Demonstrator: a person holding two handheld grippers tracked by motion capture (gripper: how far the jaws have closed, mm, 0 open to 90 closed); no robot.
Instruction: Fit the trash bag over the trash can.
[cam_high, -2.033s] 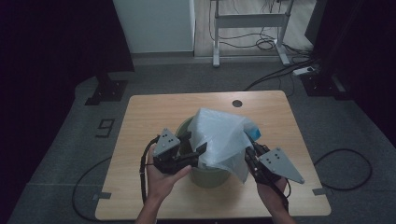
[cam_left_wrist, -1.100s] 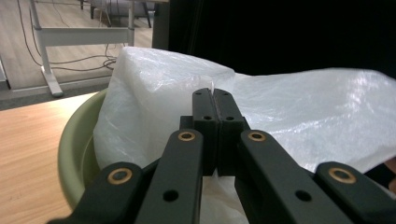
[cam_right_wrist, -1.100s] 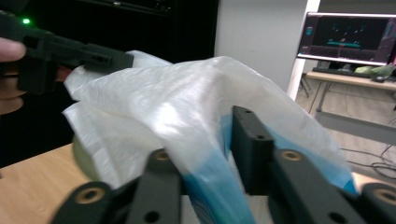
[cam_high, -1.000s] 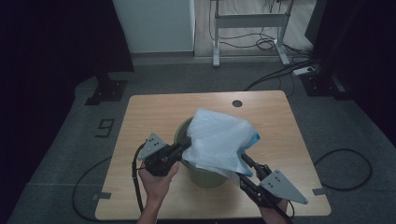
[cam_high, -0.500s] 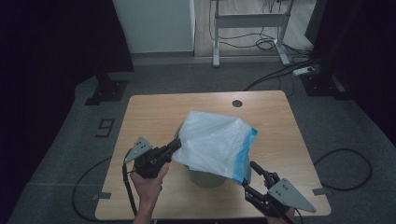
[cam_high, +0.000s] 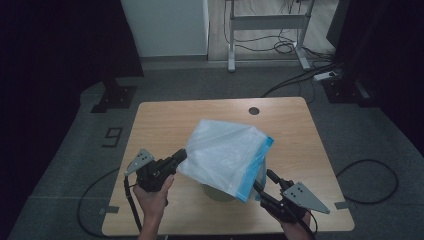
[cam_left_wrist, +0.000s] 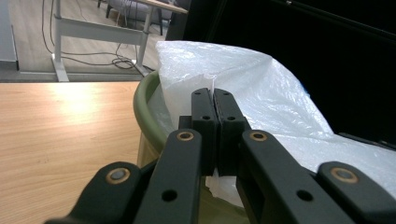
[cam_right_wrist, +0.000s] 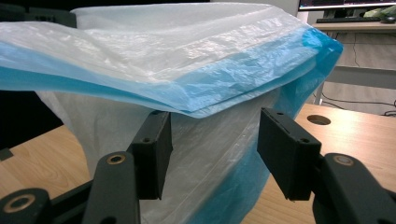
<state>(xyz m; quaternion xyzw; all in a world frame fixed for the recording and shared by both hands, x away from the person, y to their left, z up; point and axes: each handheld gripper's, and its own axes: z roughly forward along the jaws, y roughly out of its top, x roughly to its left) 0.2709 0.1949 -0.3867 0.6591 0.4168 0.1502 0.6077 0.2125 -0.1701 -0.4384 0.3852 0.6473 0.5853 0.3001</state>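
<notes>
Plastic liner bag (cam_high: 227, 155), translucent white with a blue-tinted edge, hangs stretched over the round olive-green bin (cam_high: 218, 192) that stands near the front of the light wooden table (cam_high: 200, 115). Judged step: fitting the bag into the bin as a liner.

Left gripper (cam_high: 176, 157): jaws closed tight on a thin fold of the bag's white edge, just above the bin's rim; in the left gripper view the film (cam_left_wrist: 212, 84) pokes up between the pressed pads, with the green rim (cam_left_wrist: 144, 100) close behind.

Right gripper (cam_high: 262, 186): jaws stand apart and have just been opening. In the right gripper view the blue band (cam_right_wrist: 224, 88) drapes across and above the pads (cam_right_wrist: 156, 149), loose film hanging between them, no pinch visible.

Progress, as judged: bag unfolded, spread and positioned over the bin, one side secured. Remaining: re-grip on the right side, mouth pulled down around the rim all round, body pushed inside. How much of the bag already sits inside the bin cannot be told.
</notes>
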